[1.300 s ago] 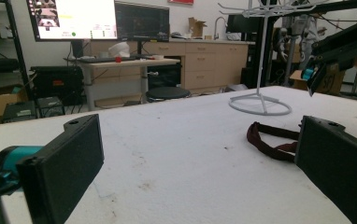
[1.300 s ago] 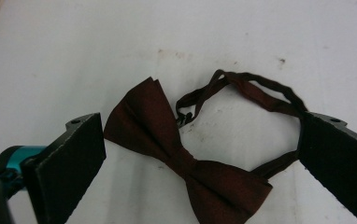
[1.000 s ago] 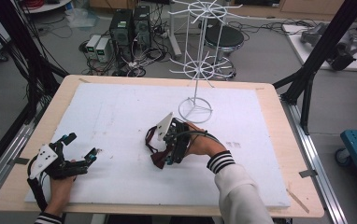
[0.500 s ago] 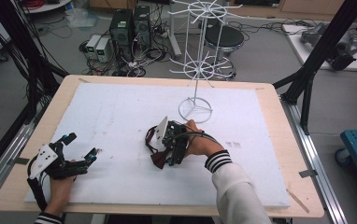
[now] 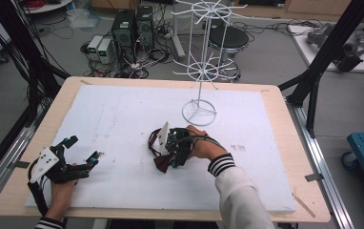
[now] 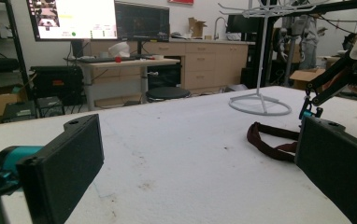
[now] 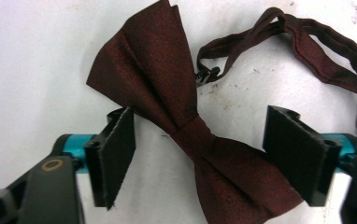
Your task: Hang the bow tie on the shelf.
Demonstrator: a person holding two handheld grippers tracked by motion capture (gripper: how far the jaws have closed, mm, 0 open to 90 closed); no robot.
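Note:
A dark red bow tie (image 7: 153,79) lies flat on the white foam board (image 5: 123,109), its thin strap (image 7: 326,42) looped behind it. My right gripper (image 7: 204,149) is open just above it, one jaw on each side of the knot, not touching the cloth. From the high view this right gripper (image 5: 168,155) sits at mid-board, with the bow tie (image 5: 160,165) poking out beneath it. My left gripper (image 5: 82,149) rests open and empty at the front left. The left gripper view looks between its own jaws (image 6: 200,158) toward the strap (image 6: 265,142).
A white wire display rack (image 5: 199,71) stands on its ring base (image 5: 199,112) at the back of the board, just beyond the right hand. The wooden table edge (image 5: 285,143) frames the board. Computers and cables lie on the floor behind.
My right gripper has eased slightly down and nearer over the bow tie. The left gripper has not moved.

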